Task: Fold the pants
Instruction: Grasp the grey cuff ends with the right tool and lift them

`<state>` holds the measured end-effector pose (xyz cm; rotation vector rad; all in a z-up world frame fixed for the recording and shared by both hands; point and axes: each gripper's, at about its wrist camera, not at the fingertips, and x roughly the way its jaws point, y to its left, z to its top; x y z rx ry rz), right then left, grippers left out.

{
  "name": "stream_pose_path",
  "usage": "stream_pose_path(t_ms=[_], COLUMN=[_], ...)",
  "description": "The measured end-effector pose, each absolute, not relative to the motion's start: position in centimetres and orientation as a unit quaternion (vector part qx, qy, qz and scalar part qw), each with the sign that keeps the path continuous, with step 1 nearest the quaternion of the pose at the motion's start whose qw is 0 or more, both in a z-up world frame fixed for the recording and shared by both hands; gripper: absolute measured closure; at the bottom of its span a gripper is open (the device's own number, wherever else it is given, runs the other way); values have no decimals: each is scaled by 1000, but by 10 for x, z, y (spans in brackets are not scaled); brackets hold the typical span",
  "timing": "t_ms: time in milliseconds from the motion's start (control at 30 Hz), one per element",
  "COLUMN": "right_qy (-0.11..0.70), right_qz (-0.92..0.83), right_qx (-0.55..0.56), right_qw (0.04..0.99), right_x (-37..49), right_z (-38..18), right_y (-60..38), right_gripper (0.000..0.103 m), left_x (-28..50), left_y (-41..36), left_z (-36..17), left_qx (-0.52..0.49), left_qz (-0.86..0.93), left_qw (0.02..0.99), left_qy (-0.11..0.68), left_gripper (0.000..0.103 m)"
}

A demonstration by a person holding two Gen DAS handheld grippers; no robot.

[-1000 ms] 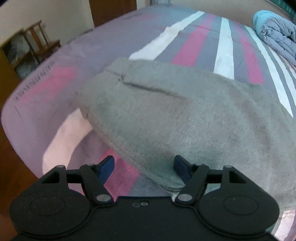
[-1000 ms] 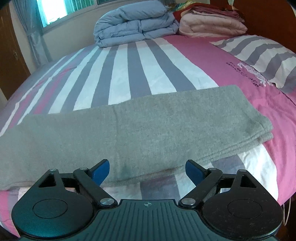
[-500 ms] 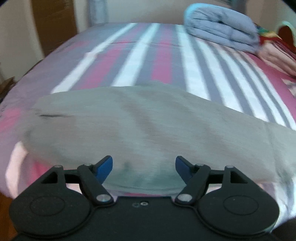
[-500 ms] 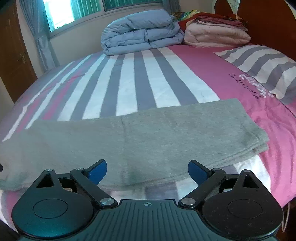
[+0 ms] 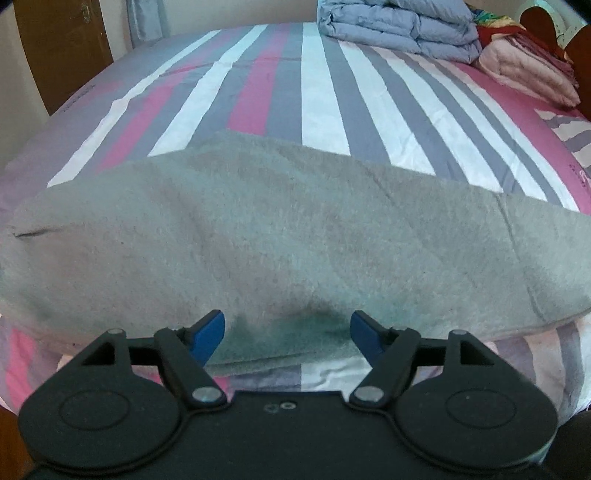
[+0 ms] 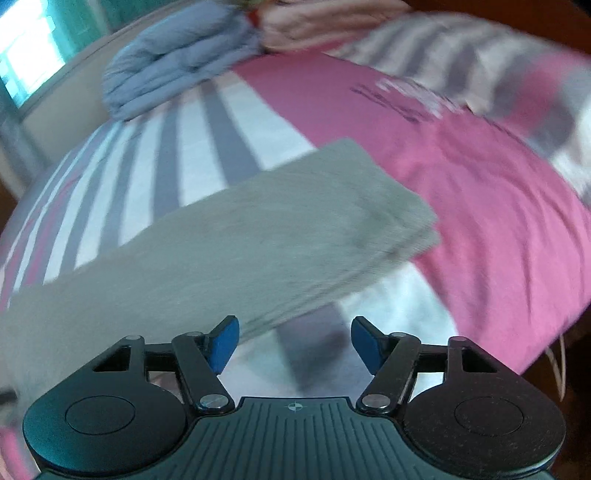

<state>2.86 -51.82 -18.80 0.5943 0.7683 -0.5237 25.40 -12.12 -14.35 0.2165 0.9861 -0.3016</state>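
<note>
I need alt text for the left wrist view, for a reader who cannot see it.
Grey pants, folded lengthwise, lie across a striped bed. The open left hand-held gripper hovers at their near edge, holding nothing. Folded quilts sit at the far end.

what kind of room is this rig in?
Most likely a home bedroom. The grey pants lie on a bed with a pink, grey and white striped sheet, folded blue and pink quilts are stacked at the far end, and a curtained window shows behind.

grey pants (image 5: 295, 243) folded lengthwise into a long flat strip, lying crosswise on the striped bed (image 5: 321, 110), leg ends stacked.
</note>
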Motion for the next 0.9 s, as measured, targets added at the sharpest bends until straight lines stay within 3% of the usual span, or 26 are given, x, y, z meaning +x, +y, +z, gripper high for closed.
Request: stream_pose_path(t_ms=[500, 533, 567, 633, 900], right_qy=[336, 334, 331, 323, 327], right_qz=[-297, -302, -307, -309, -297], right_qx=[389, 389, 389, 395, 412], right_qw=[805, 804, 803, 802, 797], right_x=[35, 37, 38, 41, 48], right_z=[-190, -190, -189, -191, -199], right_y=[-593, -593, -593, -596, -599], right_gripper=[36, 41, 59, 84, 84], left_x=[265, 266, 266, 266, 269], left_y=[-123, -123, -124, -125, -125], left_z=[-154, -155, -155, -156, -160], left_qx=[118, 120, 120, 124, 117], left_qz=[-127, -127, -126, -126, -122], left_qw=[860, 860, 859, 858, 856], left_qy=[479, 480, 481, 482, 488], left_gripper=[35, 34, 34, 33, 32])
